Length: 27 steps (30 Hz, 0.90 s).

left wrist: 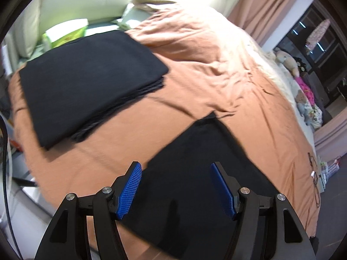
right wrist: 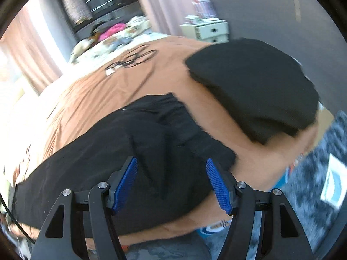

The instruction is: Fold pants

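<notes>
Bed with rust-brown cover [left wrist: 206,69], folded black stack [left wrist: 86,82] on it, black pants [right wrist: 130,151] spread nearby

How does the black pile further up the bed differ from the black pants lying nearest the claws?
The folded black stack is a neat, flat rectangle with several layered edges showing; the black pants lie loose and rumpled, not yet squared. The stack sits further up the bed, while the pants lie at the near edge, under both claws. Both are black and rest on the orange-brown bedspread.
</notes>
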### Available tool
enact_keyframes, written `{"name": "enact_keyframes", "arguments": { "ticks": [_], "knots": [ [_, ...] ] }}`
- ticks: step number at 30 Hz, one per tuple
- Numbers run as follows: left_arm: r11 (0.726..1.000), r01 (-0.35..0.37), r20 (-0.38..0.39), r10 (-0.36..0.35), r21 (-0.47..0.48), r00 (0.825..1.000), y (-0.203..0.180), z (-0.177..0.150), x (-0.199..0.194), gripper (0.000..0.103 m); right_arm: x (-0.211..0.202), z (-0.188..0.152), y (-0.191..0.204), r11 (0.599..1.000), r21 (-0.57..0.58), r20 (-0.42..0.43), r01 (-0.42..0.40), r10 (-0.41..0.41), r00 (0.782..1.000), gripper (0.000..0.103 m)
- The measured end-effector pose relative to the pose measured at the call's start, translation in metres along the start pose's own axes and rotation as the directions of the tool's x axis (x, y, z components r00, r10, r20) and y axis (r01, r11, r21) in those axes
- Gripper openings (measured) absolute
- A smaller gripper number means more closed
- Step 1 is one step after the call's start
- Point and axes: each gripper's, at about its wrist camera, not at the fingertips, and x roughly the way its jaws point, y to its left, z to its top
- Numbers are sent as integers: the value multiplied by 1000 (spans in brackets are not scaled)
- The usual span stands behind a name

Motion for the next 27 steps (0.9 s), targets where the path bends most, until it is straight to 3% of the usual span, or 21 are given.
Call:
{"name": "enact_keyframes", "arguments": {
  "ticks": [8,16,27],
  "knots": [
    [995,66,-48,-63,76,997,-72,0,28,68,41,15,34,985,-156,-55,-70,62,997,65],
    [982,126,-102,-113,137,988,-136,-15,47,68,75,31,86,945,-285,-87,-162,143,986,65],
    [970,141,-197,-101,200,975,-207,-41,76,65,126,22,185,801,-534,-191,-270,197,962,65]
  ]
}}
